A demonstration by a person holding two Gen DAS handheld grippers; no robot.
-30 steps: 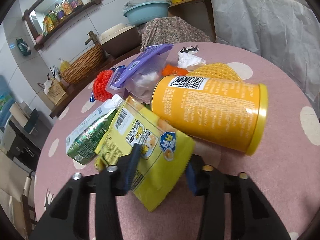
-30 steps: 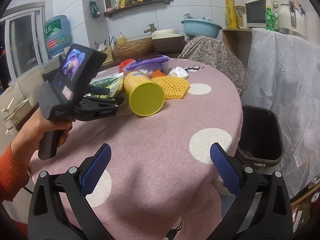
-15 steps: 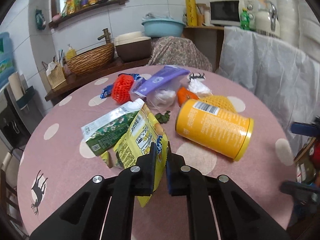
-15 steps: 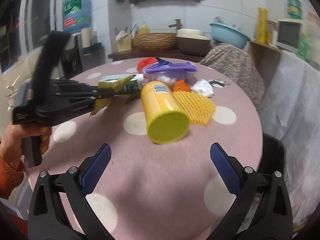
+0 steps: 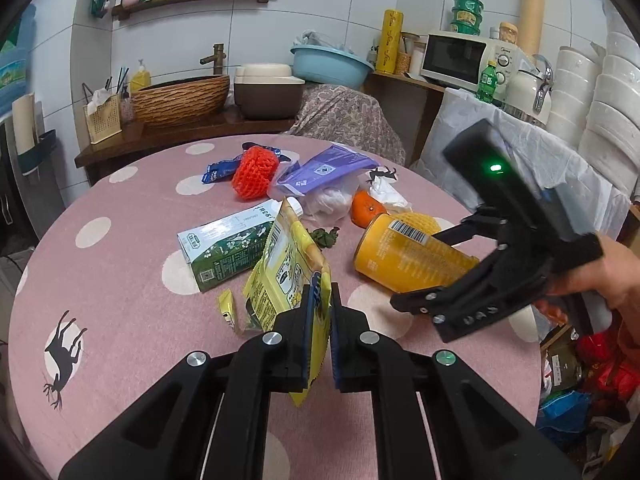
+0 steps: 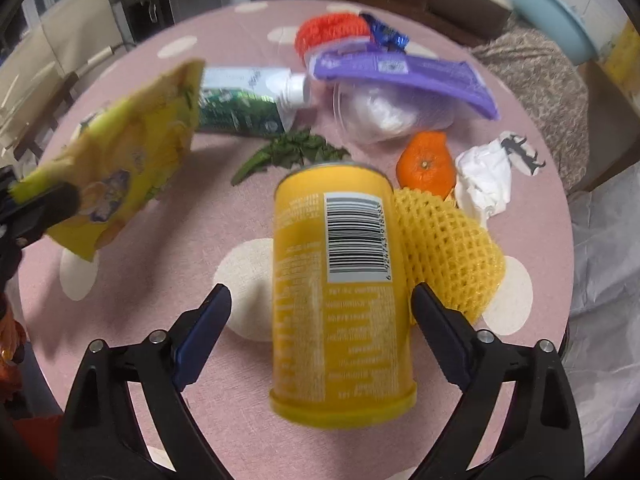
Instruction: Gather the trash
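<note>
yellow cardboard forms the canister [image 6: 340, 280], which lies on its side on the pink spotted worktop [image 6: 160, 320], directly between the two arms of the right claw [image 6: 320, 312]. its long axis runs along the line of the claw's reach, lidded end nearest the camera, far end pointing at the leafy scrap [image 6: 296, 150] beyond. the right claw's jaws have just been closing; the pad on the mesh side appears at or touching the canister wall, while a clear gap is seen at the other pad, so the canister is judged bracketed but not yet gripped. the yellow foam mesh [image 6: 448, 248] lies against the canister on that side and may be caught by the pad. the right claw is plainly the nearer one to the canister.

the left claw [image 5: 320, 328] is pressed tight on the lower edge of the yellow snack bag [image 5: 288, 264], which is held clear above the worktop, near the green carton [image 5: 224, 248].

the left wrist view shows what the right cannot: the right claw [image 5: 436, 268] from outside, angled steeply down over the canister [image 5: 408, 256], and the hand [image 5: 604, 276] behind it. the right wrist view alone shows the uneven pad gaps. no bin is seen in either view.
</note>
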